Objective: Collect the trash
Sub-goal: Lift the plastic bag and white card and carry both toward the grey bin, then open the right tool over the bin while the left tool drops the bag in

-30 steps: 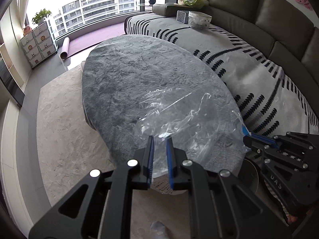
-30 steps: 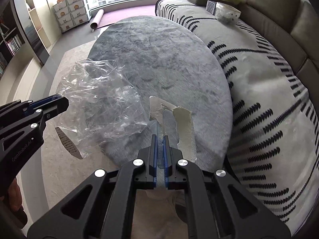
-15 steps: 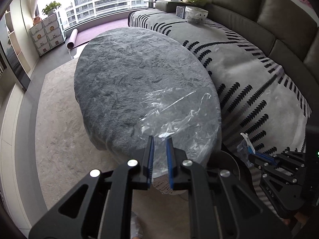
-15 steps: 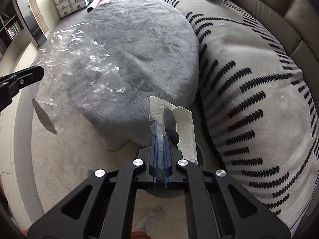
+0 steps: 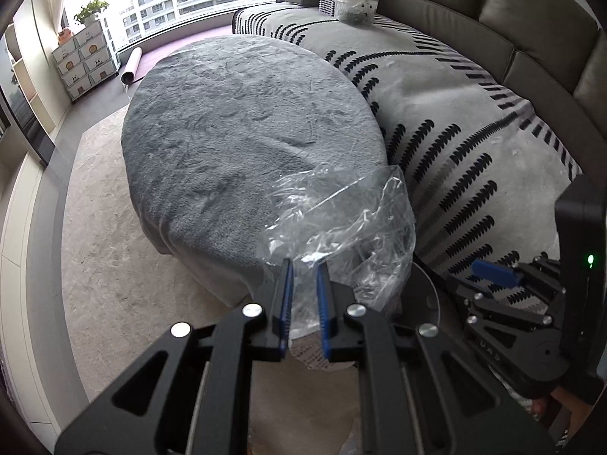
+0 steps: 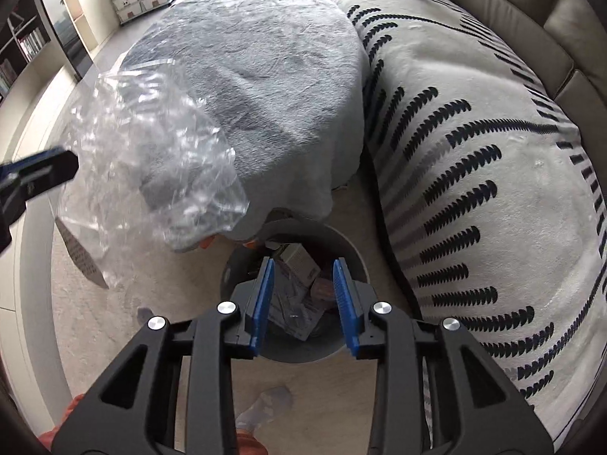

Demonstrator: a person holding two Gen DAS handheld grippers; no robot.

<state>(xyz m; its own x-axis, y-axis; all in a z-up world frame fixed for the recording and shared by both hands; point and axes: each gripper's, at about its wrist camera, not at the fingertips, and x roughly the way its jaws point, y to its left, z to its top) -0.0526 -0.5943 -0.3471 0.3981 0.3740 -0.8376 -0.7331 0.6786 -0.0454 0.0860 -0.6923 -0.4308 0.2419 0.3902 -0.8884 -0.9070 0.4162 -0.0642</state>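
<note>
A sofa (image 5: 474, 121) under a pale throw with dark dashes curves from twelve to four o'clock in both of my wrist views. Left of it, filling the middle, sits an oval table (image 5: 242, 132) draped in grey plush cloth, standing on a beige rug (image 5: 106, 265).

At six o'clock in my right view, on the rug between table and sofa, stands a round grey bin (image 6: 356, 254), already holding cardboard and wrappers. My right gripper (image 6: 303, 303) points down over its mouth. Its blue jaws have just been opening and now stand apart with nothing between them.

My left gripper (image 5: 303, 303) is clenched on a crumpled clear plastic bag (image 5: 341, 227), the film pinched between the blue jaws at six o'clock and billowing toward one o'clock. In my right view the bag hangs at nine o'clock, left of the bin.

A socked foot (image 6: 265, 405) shows at six o'clock.
</note>
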